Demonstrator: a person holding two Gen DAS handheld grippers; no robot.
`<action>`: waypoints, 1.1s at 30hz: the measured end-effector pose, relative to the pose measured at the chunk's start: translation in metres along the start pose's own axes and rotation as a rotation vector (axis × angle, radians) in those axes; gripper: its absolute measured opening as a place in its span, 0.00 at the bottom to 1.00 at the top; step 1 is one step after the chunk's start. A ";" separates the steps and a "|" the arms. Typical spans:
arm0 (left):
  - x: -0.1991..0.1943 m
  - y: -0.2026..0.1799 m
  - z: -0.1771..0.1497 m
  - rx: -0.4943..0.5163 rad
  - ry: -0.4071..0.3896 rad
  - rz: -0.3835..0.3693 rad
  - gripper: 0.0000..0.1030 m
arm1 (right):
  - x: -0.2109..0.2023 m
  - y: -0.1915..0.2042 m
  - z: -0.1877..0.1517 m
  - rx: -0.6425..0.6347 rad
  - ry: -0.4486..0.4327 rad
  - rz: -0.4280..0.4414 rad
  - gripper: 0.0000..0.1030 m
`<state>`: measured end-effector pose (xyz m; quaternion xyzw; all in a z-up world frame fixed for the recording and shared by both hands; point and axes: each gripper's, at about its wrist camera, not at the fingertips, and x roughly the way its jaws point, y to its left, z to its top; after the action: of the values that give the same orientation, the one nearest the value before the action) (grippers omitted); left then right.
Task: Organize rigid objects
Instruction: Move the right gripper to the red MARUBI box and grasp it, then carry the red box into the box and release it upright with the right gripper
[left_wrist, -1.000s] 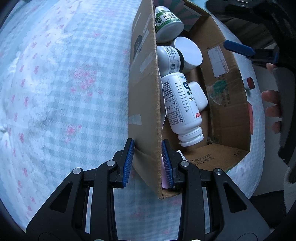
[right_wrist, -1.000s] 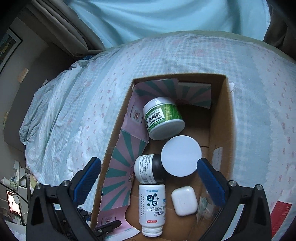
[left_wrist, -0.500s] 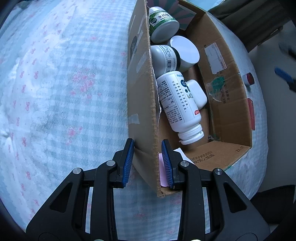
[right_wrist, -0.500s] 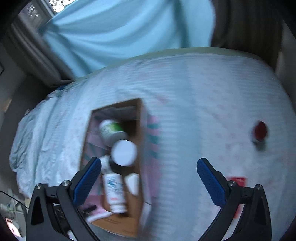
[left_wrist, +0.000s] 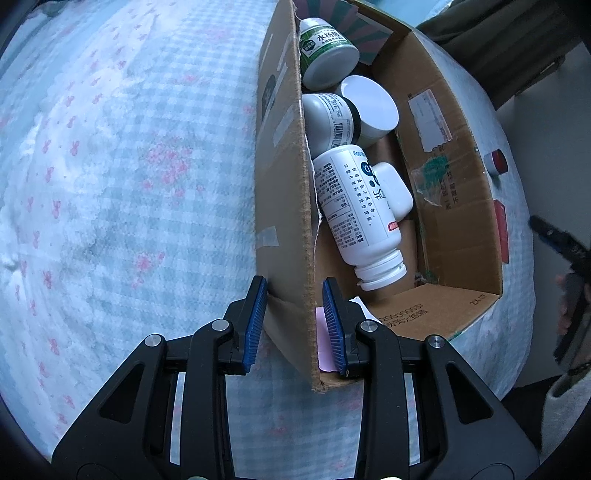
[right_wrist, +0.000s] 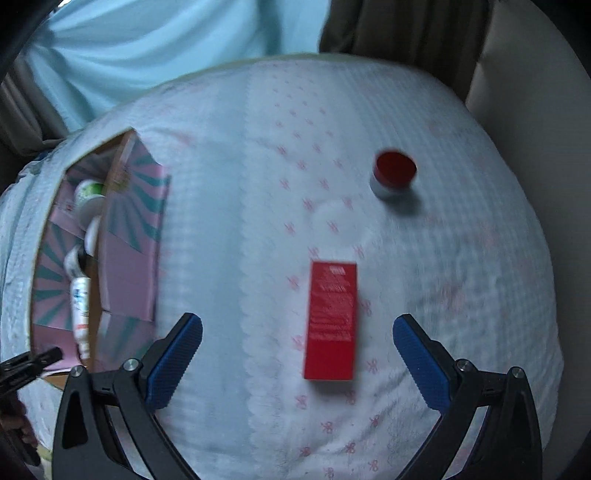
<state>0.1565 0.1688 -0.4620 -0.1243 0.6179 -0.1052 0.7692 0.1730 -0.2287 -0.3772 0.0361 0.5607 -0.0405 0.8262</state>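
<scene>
A cardboard box (left_wrist: 284, 192), corrugated brown with torn tape on its walls, sits on a soft quilted bedspread (left_wrist: 129, 184) of pale blue checks and pink bows. Seen from the left wrist, its near wall runs from 12 o'clock down to centre. Inside lie smooth plastic containers: a green-labelled jar (left_wrist: 325, 51) at 12 o'clock, a grey bottle (left_wrist: 328, 118) and a round white lid (left_wrist: 373, 107) below it, then a long white bottle (left_wrist: 358, 218) on its side beside a small rounded white case (left_wrist: 395, 188). The left gripper (left_wrist: 293, 321) reaches in from 6 o'clock, its ribbed blue pads clamped narrowly on the box wall, one pad outside and one inside. At 3 o'clock the right gripper (left_wrist: 554, 236) shows as a dark blur past the box, where a second ago it hung above the box's far side.

From the right wrist, the box (right_wrist: 40, 229) has slid to 9 o'clock, its pink and teal striped lining (right_wrist: 133, 236) showing; a second ago it filled the centre. The right gripper (right_wrist: 297, 354) rises from 6 o'clock, jaws spread wide and holding nothing. Between its tips lies a flat red rectangular carton (right_wrist: 332, 317) on the bedspread (right_wrist: 240, 184). A small round jar with a red cap (right_wrist: 394, 173) stands at 1 o'clock, well apart from it. The view is motion-blurred.
</scene>
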 end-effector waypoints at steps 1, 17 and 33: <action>0.000 0.000 0.000 0.000 -0.001 0.001 0.27 | 0.006 -0.004 -0.004 0.009 0.000 0.006 1.00; -0.002 -0.002 -0.001 0.002 -0.021 0.002 0.27 | 0.075 -0.012 -0.037 0.041 -0.110 -0.050 0.52; -0.003 -0.002 -0.001 0.003 -0.021 0.002 0.27 | 0.072 -0.018 -0.042 0.075 -0.136 -0.074 0.37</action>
<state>0.1551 0.1679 -0.4592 -0.1238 0.6097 -0.1039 0.7760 0.1585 -0.2443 -0.4597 0.0435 0.5024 -0.0942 0.8584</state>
